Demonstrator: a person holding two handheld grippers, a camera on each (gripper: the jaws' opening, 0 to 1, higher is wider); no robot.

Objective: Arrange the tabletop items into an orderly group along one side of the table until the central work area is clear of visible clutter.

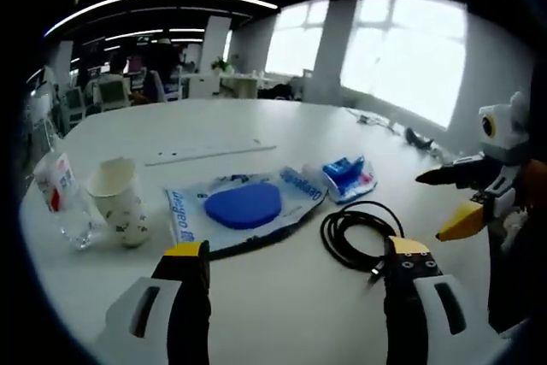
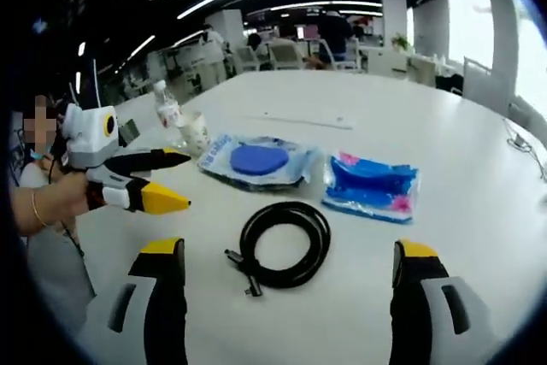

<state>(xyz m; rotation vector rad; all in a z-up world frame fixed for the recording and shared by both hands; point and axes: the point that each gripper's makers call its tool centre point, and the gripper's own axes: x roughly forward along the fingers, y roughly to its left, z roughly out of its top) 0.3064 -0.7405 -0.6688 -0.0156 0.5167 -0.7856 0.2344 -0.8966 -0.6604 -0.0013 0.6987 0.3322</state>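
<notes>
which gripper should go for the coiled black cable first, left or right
Probably the right. The coiled black cable lies centred between the open right gripper jaws, while in the left gripper view it sits off toward the left gripper's right jaw.

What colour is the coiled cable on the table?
Black. The coiled cable shows best in the right gripper view.

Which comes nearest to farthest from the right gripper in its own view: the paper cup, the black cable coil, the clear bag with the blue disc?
1. Black cable coil, just ahead, between the open jaws of the right gripper.
2. Clear bag with the blue disc, beyond the coil, slightly left.
3. Paper cup, farthest, at the table's far left beside a bottle.
</notes>
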